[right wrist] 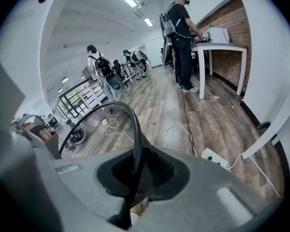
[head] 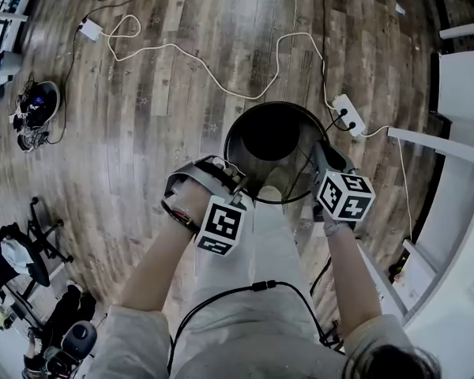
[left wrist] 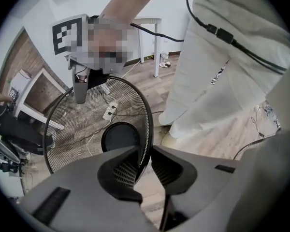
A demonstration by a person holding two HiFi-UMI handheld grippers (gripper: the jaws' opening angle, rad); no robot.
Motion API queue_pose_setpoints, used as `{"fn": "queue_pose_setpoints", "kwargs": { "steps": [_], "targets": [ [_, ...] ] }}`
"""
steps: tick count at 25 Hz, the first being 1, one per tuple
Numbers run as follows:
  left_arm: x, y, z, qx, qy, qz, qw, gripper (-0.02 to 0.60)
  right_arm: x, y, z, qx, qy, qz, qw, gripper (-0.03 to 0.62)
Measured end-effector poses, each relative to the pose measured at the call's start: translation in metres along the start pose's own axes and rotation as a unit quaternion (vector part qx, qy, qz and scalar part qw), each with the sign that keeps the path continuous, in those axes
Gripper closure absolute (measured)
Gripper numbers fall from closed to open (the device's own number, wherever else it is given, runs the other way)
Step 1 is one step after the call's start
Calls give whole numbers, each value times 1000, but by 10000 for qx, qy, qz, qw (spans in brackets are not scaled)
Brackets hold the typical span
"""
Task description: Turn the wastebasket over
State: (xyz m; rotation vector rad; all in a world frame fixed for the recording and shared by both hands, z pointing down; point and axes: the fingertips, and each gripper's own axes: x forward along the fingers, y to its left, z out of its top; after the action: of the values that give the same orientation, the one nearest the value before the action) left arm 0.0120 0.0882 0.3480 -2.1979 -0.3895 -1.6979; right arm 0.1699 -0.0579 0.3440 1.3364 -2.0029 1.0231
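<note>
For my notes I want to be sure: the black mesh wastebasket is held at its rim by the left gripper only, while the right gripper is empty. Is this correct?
Not quite. The right gripper is not empty: the right gripper view shows it shut on the wastebasket rim too. The left gripper does hold that rim.

**Black mesh over grey-brown boards**

The wastebasket is black wire mesh with a solid black base. The floor is streaked grey-brown wood planks. The cable and power strip are white. The marker cubes bear black-and-white squares.
</note>
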Motion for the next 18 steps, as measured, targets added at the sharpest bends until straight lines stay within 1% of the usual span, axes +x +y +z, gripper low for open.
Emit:
{"fn": "queue_pose_setpoints", "kwargs": {
  "steps": [4, 10, 18],
  "targets": [
    [-35, 3, 5, 88, 13, 53, 9999, 512, -27, 12, 20, 37, -105, -9, 9999, 572],
    [-84, 4, 9, 307, 82, 174, 9993, 512, -61, 31, 38, 256, -203, -24, 9995, 574],
    [-134, -6, 15, 396, 79, 283, 9988, 512, -101, 58, 55, 292, -307, -37, 9991, 575]
  ]
}}
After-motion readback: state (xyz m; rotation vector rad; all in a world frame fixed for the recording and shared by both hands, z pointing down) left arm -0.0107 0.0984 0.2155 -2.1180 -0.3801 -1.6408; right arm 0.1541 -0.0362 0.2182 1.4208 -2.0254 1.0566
